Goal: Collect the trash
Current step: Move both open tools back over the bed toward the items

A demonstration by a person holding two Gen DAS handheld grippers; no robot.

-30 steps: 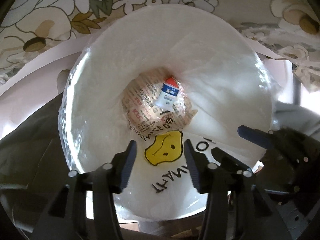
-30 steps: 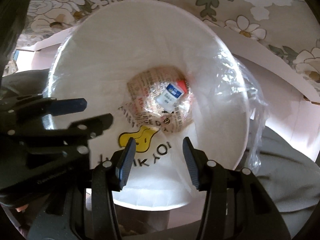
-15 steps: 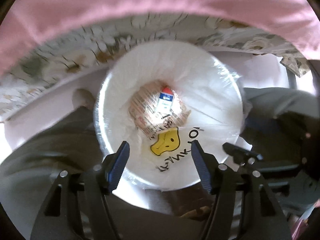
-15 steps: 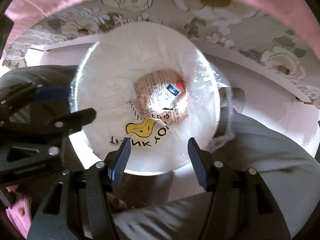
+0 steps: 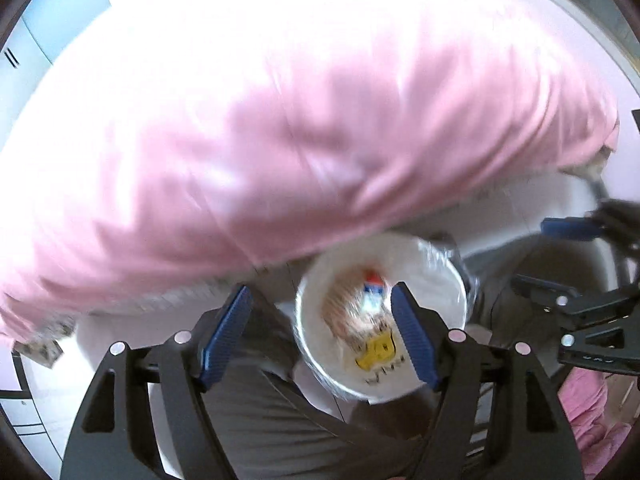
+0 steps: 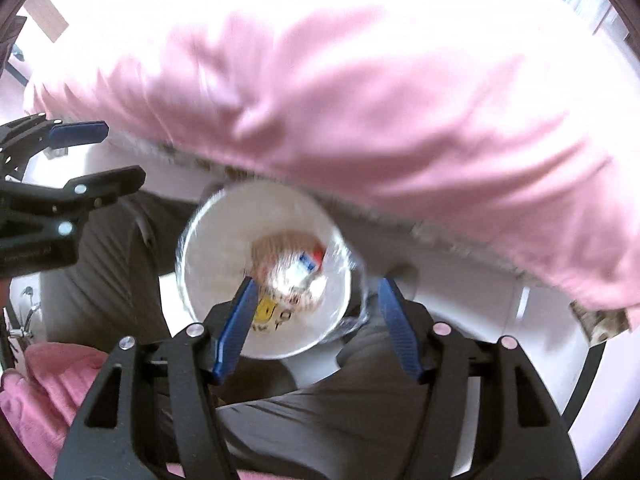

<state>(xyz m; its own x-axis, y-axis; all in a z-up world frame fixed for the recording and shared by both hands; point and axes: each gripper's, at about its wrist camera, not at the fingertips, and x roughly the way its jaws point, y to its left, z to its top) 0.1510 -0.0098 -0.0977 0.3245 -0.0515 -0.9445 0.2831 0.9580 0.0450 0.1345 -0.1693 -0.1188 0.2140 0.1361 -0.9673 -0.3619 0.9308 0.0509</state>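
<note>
Both cameras look steeply down. A white bin (image 5: 432,276) lined with a clear plastic bag (image 5: 466,268) stands on the floor below, open at the top. At its bottom lies the trash (image 5: 362,308): a printed paper wrapper with a small red, white and blue packet on it (blurred, so no lettering reads).

The left gripper (image 5: 320,332) hangs above the bin with its blue-padded jaws opening and nothing between them; the bin shows beyond, under its right finger. The right gripper (image 6: 314,320) likewise hangs above with jaws opening, empty, the bin's near rim showing between its fingers.

A big pink quilt (image 6: 360,112) fills the far half of both views, overhanging a bed edge and hiding the far rim of the bin in the left view. Grey trouser legs (image 6: 340,420) of the person crowd the near side, just beside the bin. Pink cloth (image 6: 44,384) bunches at the near left.
</note>
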